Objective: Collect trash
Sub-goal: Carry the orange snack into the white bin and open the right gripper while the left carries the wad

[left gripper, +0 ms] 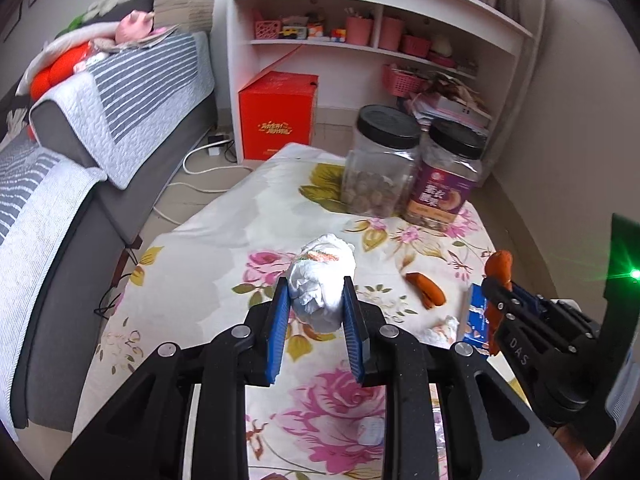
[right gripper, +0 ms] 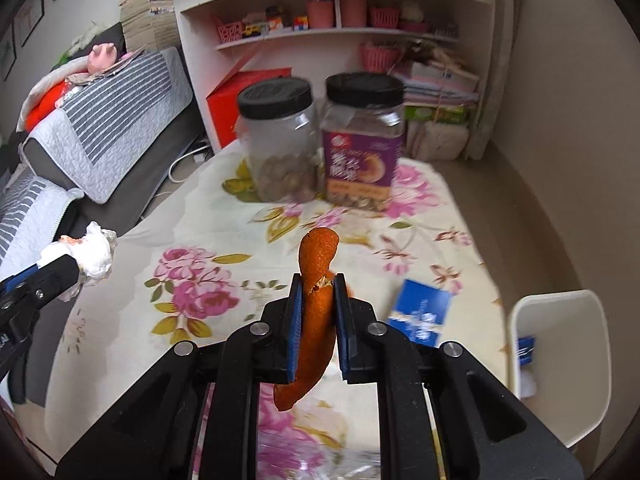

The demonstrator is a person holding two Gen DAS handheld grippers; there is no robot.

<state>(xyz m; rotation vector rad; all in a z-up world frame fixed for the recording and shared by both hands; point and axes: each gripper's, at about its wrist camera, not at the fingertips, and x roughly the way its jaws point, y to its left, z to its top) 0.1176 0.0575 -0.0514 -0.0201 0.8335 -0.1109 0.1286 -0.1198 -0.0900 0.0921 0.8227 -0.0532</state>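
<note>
My left gripper (left gripper: 315,286) is shut on a crumpled white tissue ball (left gripper: 322,284) and holds it above the flowered tablecloth (left gripper: 224,240). It also shows at the left of the right wrist view (right gripper: 94,254). My right gripper (right gripper: 318,284) is shut on a long strip of orange peel (right gripper: 316,312), which also shows in the left wrist view (left gripper: 498,268). Another orange peel (left gripper: 426,290), a small white tissue (left gripper: 442,330) and a blue wrapper (right gripper: 420,312) lie on the table. A white bin (right gripper: 560,360) stands at the right of the table, with a blue wrapper inside.
Two black-lidded plastic jars (right gripper: 280,140) (right gripper: 362,140) stand at the far end of the table. A grey sofa with striped covers (left gripper: 100,120) runs along the left. A white shelf unit (left gripper: 360,40) and a red box (left gripper: 276,116) stand behind.
</note>
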